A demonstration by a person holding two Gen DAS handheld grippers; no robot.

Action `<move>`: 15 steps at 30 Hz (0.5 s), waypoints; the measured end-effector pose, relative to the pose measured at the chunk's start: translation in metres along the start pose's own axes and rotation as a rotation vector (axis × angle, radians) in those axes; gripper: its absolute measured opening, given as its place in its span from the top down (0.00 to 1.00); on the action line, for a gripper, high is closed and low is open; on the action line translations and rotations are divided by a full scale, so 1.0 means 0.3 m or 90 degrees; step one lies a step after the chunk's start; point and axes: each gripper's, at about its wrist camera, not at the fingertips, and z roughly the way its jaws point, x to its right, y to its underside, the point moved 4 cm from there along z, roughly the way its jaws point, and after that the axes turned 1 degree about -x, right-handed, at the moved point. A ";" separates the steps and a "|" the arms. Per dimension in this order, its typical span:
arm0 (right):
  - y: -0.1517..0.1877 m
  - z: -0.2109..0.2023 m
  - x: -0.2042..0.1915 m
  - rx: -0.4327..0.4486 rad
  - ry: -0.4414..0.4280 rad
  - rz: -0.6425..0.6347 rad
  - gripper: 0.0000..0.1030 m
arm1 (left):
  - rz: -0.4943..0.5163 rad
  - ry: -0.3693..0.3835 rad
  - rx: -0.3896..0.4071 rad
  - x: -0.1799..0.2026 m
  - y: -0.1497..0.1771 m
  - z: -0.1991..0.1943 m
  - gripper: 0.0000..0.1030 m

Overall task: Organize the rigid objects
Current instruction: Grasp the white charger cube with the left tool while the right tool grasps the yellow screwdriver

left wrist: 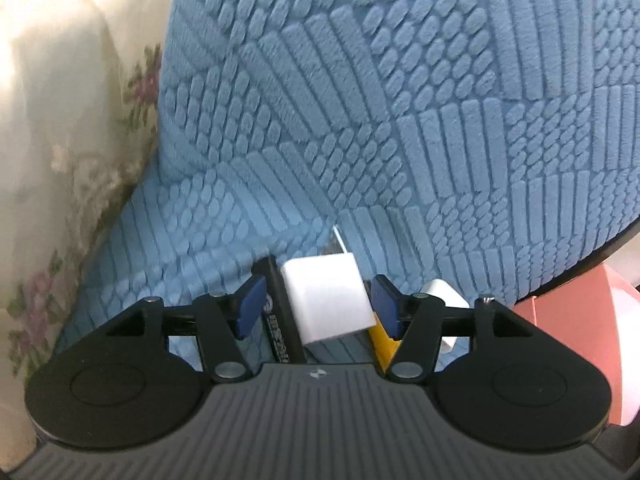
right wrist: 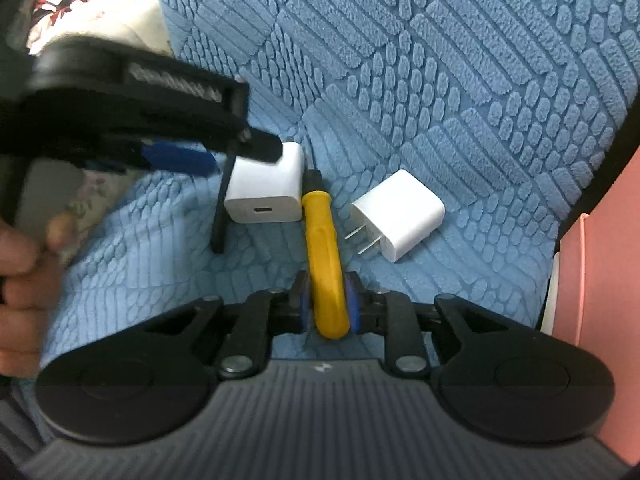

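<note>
In the left wrist view my left gripper [left wrist: 318,306] is open, its blue pads on either side of a white charger cube [left wrist: 328,300] that lies on the blue textured cover [left wrist: 360,120]. A black flat stick [left wrist: 280,320] lies left of the cube. In the right wrist view my right gripper [right wrist: 326,304] is shut on the yellow handle of a screwdriver [right wrist: 324,248]. The same cube [right wrist: 266,190] sits left of the screwdriver, under the left gripper [right wrist: 180,158]. A second white charger [right wrist: 400,216] with two prongs lies to the right; it also shows in the left wrist view [left wrist: 444,294].
A pink box [right wrist: 604,248] stands at the right edge, also seen in the left wrist view [left wrist: 568,340]. Floral cream fabric [left wrist: 60,140] lies to the left. A hand [right wrist: 24,280] holds the left gripper's handle.
</note>
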 end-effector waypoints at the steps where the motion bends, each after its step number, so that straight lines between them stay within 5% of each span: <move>1: -0.002 0.012 -0.007 0.006 0.003 -0.005 0.77 | 0.001 0.005 0.009 0.009 -0.003 -0.008 0.38; 8: 0.001 0.037 -0.057 0.010 0.033 -0.028 0.79 | -0.012 0.105 0.024 0.047 -0.011 -0.011 0.38; 15: 0.010 0.024 -0.032 0.003 0.032 -0.013 0.79 | -0.074 0.085 0.016 -0.002 -0.013 0.018 0.36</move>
